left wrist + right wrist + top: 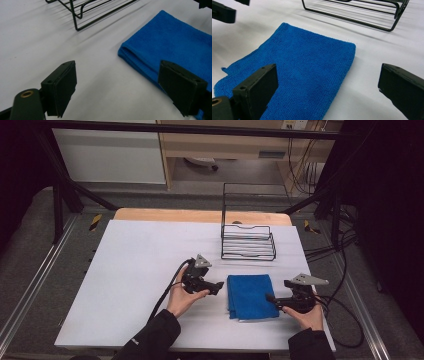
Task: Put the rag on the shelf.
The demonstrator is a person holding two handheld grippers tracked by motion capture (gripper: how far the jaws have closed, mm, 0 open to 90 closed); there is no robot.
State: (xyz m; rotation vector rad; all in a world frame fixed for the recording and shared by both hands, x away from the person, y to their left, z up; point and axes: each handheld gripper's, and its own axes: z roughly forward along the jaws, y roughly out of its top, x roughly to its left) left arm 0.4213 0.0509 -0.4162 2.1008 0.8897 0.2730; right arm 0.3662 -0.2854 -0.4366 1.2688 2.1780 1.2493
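Folded blue cloth (251, 296) lies flat on the white table (135, 270), toward the near right part, in front of the black wire rack (248, 241) and well apart from it.

Left gripper (216, 287) sits just beside the cloth's left edge, pointing at it. Jaws apart, nothing between them; in the left gripper view the cloth's folded corner (155, 50) lies just ahead of the right jaw.

Right gripper (272, 297) is at the cloth's right edge. Jaws wide apart, not clamped on anything; in the right gripper view one jaw hangs over the cloth (307, 75), the other over bare table.
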